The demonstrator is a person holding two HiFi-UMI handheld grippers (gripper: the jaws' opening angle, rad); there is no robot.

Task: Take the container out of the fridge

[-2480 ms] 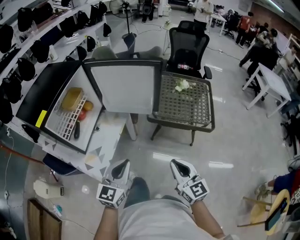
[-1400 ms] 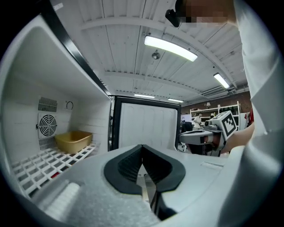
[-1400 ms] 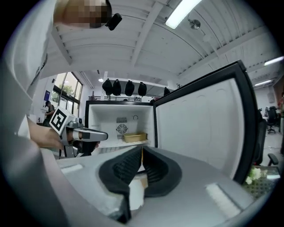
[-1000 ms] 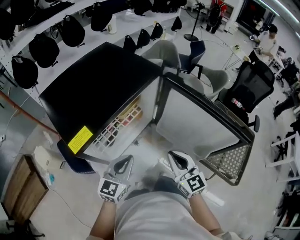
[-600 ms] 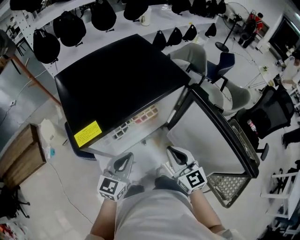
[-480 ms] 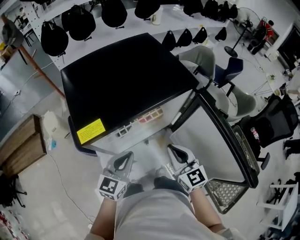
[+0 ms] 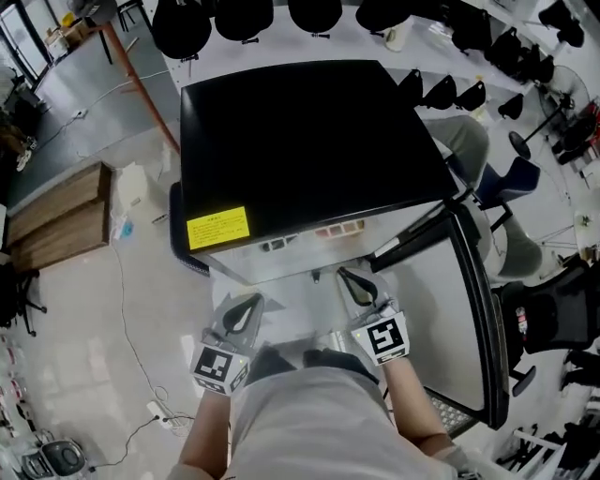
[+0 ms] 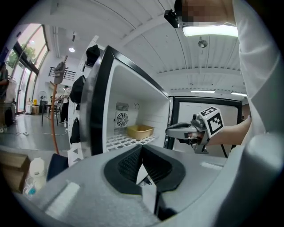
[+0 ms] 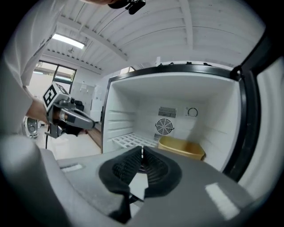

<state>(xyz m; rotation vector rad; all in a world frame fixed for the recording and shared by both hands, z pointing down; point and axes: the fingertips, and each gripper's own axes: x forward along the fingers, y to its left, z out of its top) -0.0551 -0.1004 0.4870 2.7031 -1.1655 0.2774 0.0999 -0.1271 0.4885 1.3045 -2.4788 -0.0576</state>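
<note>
The yellow container [image 9: 181, 148] sits at the back right of the white wire shelf [image 9: 126, 141] inside the open black fridge [image 7: 300, 141]. It also shows in the left gripper view, where the container [image 8: 140, 131] lies deep on the shelf. In the head view the fridge's top hides the container. My left gripper [image 7: 250, 303] and right gripper [image 7: 348, 277] hang side by side just in front of the fridge opening. Both are shut and hold nothing. Each jaw tip, left [image 8: 142, 147] and right [image 9: 142, 149], stays outside the fridge, short of the shelf.
The fridge door [image 7: 473, 309] stands swung open at my right. A wooden crate [image 7: 56, 216] and a cable lie on the floor at left. Black bags [image 7: 244, 14] hang on the wall behind the fridge. Chairs [image 7: 511, 183] stand at the right.
The view has swung round and come closer: the fridge now lies straight ahead, seen from above. Both grippers stay shut and low in front of the body, now right at the opening.
</note>
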